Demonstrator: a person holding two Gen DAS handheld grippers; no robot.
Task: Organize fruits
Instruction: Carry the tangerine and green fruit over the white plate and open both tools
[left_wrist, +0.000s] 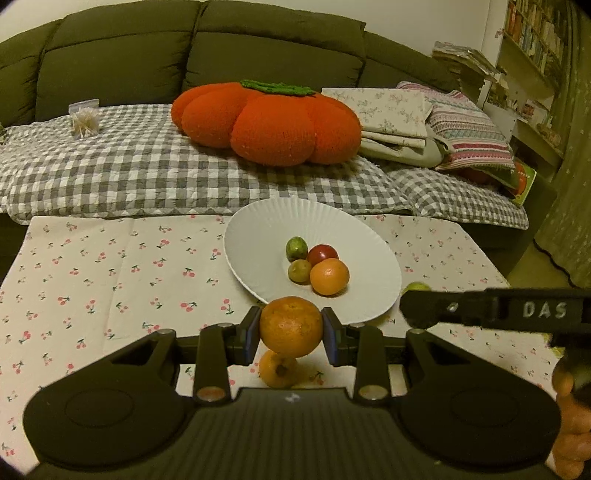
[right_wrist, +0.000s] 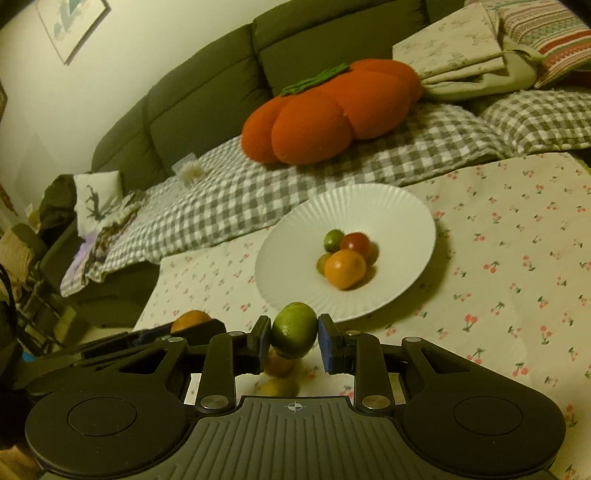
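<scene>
My left gripper (left_wrist: 291, 328) is shut on a large orange (left_wrist: 291, 325) and holds it above the table, just before the near rim of a white ribbed plate (left_wrist: 258, 236). The plate holds a small orange (left_wrist: 329, 277), a red fruit (left_wrist: 323, 254) and two green fruits (left_wrist: 296, 248). A second orange fruit (left_wrist: 276, 369) lies on the cloth under the held one. My right gripper (right_wrist: 294, 336) is shut on a green fruit (right_wrist: 294, 329), near the plate's (right_wrist: 399, 206) front rim. Blurred fruits (right_wrist: 279, 386) lie below it.
The table wears a cherry-print cloth (left_wrist: 110, 273). Behind it is a sofa with a checked blanket (left_wrist: 129, 170), a big orange pumpkin cushion (left_wrist: 266, 122) and folded linens (left_wrist: 406, 118). The right gripper's arm (left_wrist: 498, 310) crosses the left view at right.
</scene>
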